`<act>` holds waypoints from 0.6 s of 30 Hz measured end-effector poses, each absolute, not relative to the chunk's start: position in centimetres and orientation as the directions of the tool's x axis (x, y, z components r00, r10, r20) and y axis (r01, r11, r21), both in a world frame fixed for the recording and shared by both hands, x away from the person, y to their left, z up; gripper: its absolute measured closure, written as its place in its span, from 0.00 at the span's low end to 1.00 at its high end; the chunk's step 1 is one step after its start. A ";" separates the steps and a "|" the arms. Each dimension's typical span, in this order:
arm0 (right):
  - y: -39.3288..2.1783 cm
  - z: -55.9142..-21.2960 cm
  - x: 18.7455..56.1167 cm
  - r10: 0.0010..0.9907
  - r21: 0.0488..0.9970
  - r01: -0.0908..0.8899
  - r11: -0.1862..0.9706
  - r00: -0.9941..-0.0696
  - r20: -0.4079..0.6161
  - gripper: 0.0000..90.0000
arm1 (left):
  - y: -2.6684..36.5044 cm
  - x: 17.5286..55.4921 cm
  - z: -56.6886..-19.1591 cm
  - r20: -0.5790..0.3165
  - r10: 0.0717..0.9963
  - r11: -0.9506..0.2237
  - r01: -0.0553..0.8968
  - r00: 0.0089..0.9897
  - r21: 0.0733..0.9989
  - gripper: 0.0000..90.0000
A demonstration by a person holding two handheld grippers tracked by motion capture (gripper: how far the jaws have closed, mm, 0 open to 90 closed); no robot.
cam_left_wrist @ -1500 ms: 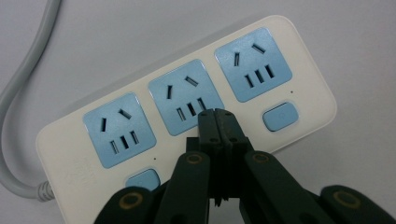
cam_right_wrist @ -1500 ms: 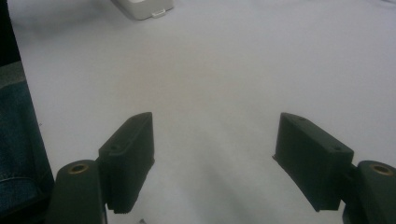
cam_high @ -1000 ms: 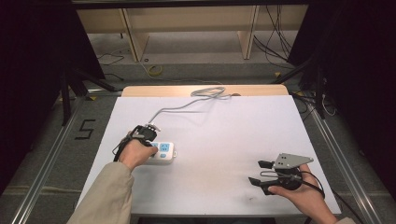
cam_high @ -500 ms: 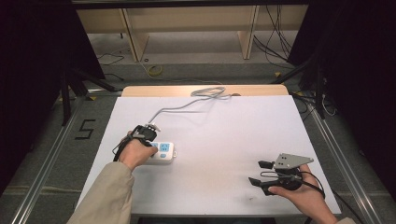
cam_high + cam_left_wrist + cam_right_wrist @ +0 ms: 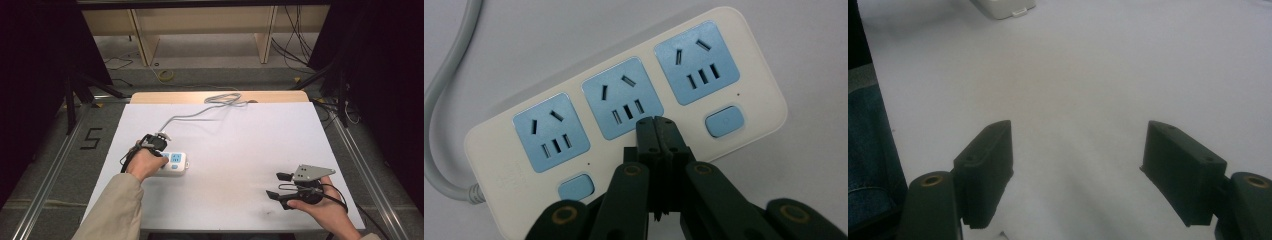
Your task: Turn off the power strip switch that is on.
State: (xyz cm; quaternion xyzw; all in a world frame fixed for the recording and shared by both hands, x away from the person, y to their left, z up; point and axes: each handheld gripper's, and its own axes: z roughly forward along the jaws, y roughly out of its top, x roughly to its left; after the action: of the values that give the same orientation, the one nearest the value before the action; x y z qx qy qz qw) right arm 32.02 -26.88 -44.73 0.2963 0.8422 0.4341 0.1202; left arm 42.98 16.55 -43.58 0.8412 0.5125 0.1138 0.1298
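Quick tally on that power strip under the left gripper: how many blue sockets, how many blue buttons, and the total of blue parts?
On the white power strip, beneath the shut left gripper:
Blue sockets: 3
Blue buttons: 2
Total blue parts: 5

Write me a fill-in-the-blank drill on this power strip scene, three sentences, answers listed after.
1. The power strip has ___ blue sockets.
2. The left gripper, its jaws ___, points at the strip's middle socket.
3. The right gripper sits over the bare white table with its jaws ___.

Missing words: three; shut; open
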 end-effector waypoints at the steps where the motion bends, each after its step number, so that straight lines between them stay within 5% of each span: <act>1: -26.9 -44.7 32.0 0.604 0.802 0.395 0.447 -0.795 0.055 0.32 | 16.6 43.0 -43.5 0.066 0.890 -0.447 0.832 0.452 0.328 1.00; 3: -26.9 -44.7 32.0 0.603 0.802 0.395 0.448 -0.796 0.055 0.32 | 16.6 43.0 -43.7 0.121 0.887 -0.460 0.832 0.446 0.309 1.00; 18: -26.8 -44.7 32.1 0.603 0.801 0.396 0.449 -0.796 0.055 0.32 | 16.9 43.1 -43.5 0.030 0.896 -0.426 0.839 0.442 0.340 1.00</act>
State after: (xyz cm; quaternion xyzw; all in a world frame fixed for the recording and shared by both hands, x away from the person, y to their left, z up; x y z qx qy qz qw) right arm 32.15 -26.81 -44.75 0.2963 0.8428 0.4330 0.1197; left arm 43.10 16.95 -43.51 0.8378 0.5177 0.1039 0.1387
